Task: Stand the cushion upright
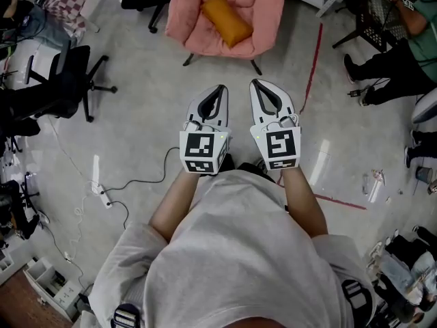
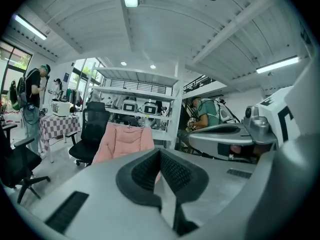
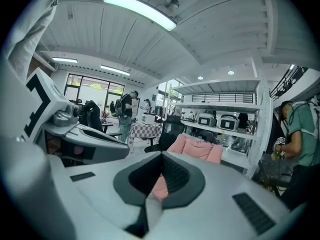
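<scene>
Room: workshop with a pale concrete floor [image 1: 136,121]. In the left gripper view a white shelf rack [image 2: 142,96] carrying small appliances stands behind the seating.
Wearer: a person in a grey T-shirt [image 1: 232,258] fills the 6 o'clock part of the head view, both forearms reaching towards 12 o'clock.
Pink chair: a padded pink chair [image 1: 198,19] on dark legs sits at 12 o'clock in the head view, well apart from the grippers. It also shows beyond the jaws in both gripper views.
Office chair: a black swivel chair [image 1: 68,80] stands at 10 o'clock.
Bystander: a seated person in a green top [image 1: 410,46] is at 2 o'clock.
Left gripper: the left gripper [image 1: 220,89] is held just beside the other, pointing to 12 o'clock. Its jaws are pressed together with nothing between them.
Right gripper: the right gripper [image 1: 258,84] lies parallel to it, jaws likewise pressed together and empty.
Cushion: an orange cushion [image 1: 227,20] lies flat on the pink chair's seat, its long side running from 10 o'clock to 4 o'clock. It is not upright, and neither gripper touches it.
Floor tape: a red tape line [image 1: 313,67] runs along the floor at 1 o'clock.
Power strip: a white power strip [image 1: 102,195] with a trailing cable lies at 8 o'clock.
</scene>
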### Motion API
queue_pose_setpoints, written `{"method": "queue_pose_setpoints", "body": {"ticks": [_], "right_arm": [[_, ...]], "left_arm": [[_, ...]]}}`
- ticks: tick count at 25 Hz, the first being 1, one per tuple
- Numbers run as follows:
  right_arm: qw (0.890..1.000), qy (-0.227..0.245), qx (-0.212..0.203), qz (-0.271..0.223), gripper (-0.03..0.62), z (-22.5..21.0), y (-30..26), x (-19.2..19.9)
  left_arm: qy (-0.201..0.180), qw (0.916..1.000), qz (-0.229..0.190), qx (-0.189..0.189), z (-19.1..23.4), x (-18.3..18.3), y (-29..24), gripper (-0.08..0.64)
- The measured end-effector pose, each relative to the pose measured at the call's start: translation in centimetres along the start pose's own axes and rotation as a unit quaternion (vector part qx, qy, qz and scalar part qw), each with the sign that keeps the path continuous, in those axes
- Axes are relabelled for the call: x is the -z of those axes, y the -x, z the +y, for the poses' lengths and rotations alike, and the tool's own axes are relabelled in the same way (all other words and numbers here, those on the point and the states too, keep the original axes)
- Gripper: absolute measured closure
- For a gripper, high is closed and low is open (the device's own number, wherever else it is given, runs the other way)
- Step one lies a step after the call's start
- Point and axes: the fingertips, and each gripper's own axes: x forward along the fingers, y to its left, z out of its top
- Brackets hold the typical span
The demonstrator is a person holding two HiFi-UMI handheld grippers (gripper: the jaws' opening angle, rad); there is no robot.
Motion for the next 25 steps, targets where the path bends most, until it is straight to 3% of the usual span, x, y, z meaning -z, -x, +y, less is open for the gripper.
{"method": "queue_pose_setpoints", "body": {"ticks": [10,17,25], "right_arm": [[0.999,-0.006,0.017,0.043,0.584,2.6,-2.6,1.4],[0.998,-0.012,0.030,0.053,0.584,1.1,-4.3,2.2],[0.998,-0.016,0.020,0.052,0.584,-1.0,-8.4,1.9]], "left_arm": [[0.029,0.9981,0.038,0.038,3.5,2.8,-0.5,0.548],[0.023,0.9969,0.050,0.056,3.9,3.4,-2.6,0.548],[0.016,0.9962,0.069,0.051,6.1,3.0,-6.4,0.548]]}}
